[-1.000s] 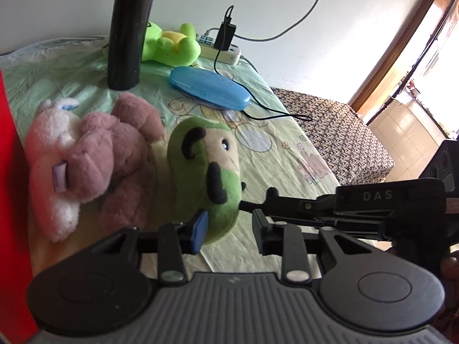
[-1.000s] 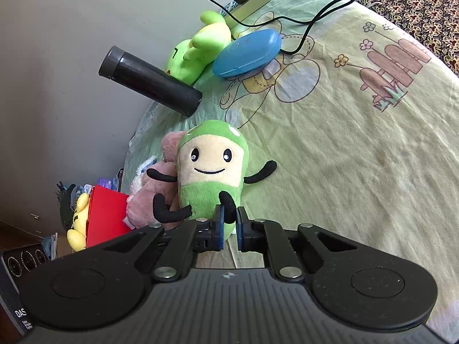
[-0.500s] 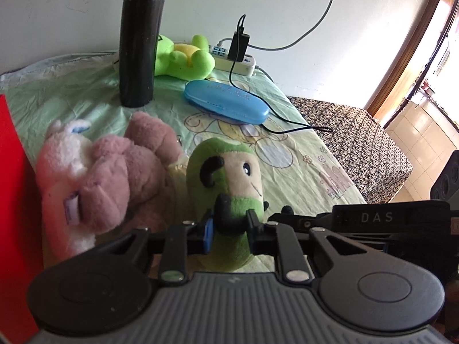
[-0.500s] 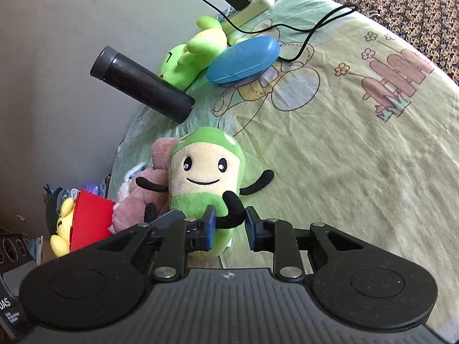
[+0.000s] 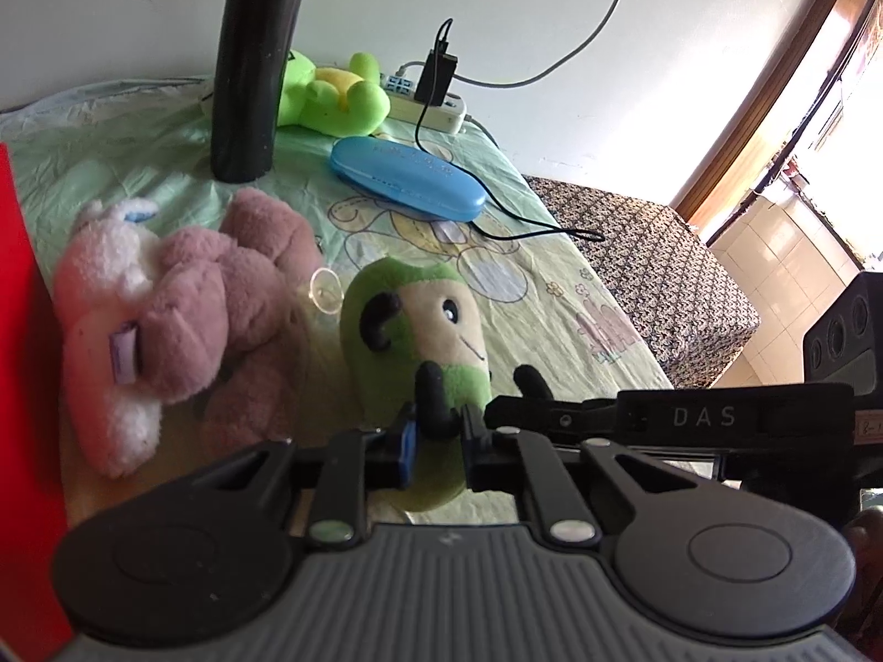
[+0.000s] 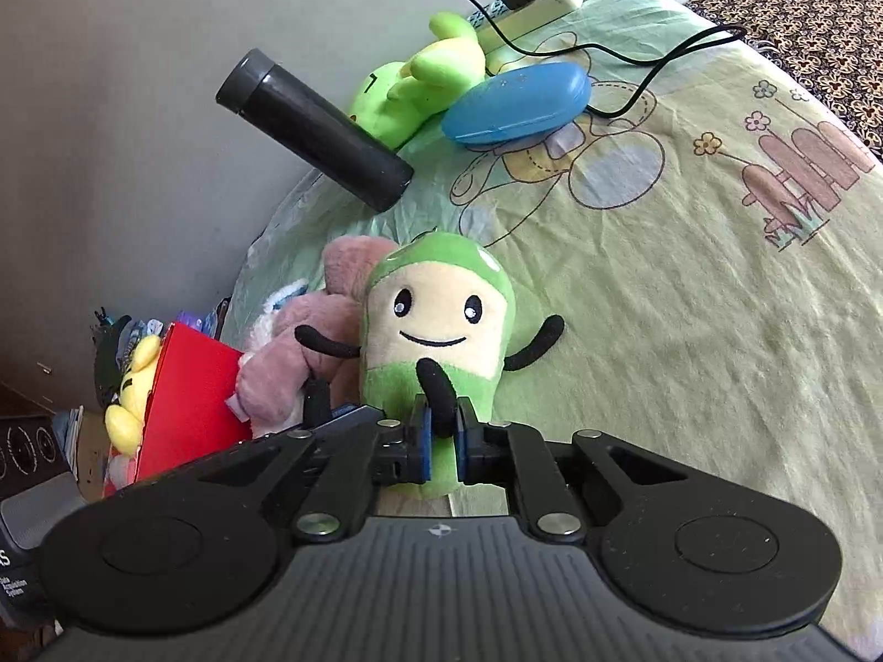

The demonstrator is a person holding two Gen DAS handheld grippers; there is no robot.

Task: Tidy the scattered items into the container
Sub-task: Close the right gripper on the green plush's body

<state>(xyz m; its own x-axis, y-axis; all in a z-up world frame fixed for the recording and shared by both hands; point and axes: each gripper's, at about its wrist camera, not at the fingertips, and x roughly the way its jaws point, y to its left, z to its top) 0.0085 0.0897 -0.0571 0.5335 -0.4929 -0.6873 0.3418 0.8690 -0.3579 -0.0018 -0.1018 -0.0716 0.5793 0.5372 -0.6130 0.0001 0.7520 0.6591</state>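
A: The green doll [image 6: 436, 325] is short-pile plush, its black limbs a fuzzy matt cloth. The pink toy [image 5: 204, 298] beside it has a longer, shaggier pile.

B: And the flask [image 5: 254, 60]?

A: Smooth, satin black, faint sheen. The blue case [image 5: 408, 179] is glossy hard plastic. The red container [image 6: 193, 391] looks matt, like card or plastic; I cannot tell which.

B: The bed sheet [image 6: 690, 303]?

A: Thin printed cotton-like cloth, creased. The tongs are matt black plastic with 2 shiny metal screws each.

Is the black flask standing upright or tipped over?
Upright. The black flask stands on its base on the green sheet in the left wrist view; its slant in the right wrist view is only camera tilt.
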